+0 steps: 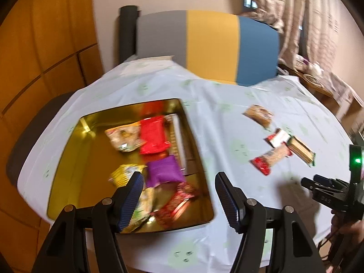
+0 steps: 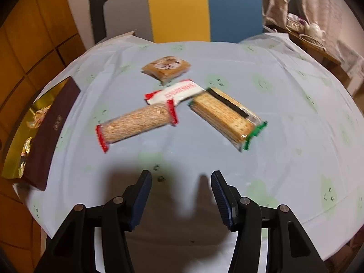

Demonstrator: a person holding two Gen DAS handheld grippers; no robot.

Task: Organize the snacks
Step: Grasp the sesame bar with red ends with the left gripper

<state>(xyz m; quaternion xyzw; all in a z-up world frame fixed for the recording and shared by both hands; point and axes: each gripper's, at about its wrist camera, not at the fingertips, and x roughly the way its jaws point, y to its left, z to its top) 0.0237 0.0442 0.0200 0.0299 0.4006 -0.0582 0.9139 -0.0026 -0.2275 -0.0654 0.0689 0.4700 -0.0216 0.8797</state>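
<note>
**Four snacks left outside the tin**

Your right gripper (image 2: pixel 180 193) hangs open and empty; the round cracker roll (image 2: pixel 136 124) lies ahead, slightly left, long axis crosswise. Beyond it lie the white bar (image 2: pixel 177 92), flat cracker pack (image 2: pixel 225 118) and brown packet (image 2: pixel 166 67). Your left gripper (image 1: pixel 179 195), open too, hovers over the gold tin (image 1: pixel 68 159).

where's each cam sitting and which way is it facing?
Left wrist: on the left tool, open, looking down over the gold tin of snacks; the right tool shows at the frame's right edge.
Right wrist: on the right tool, open, facing four packets on the tablecloth.
Shared: tin, cracker pack, striped chair.
</note>
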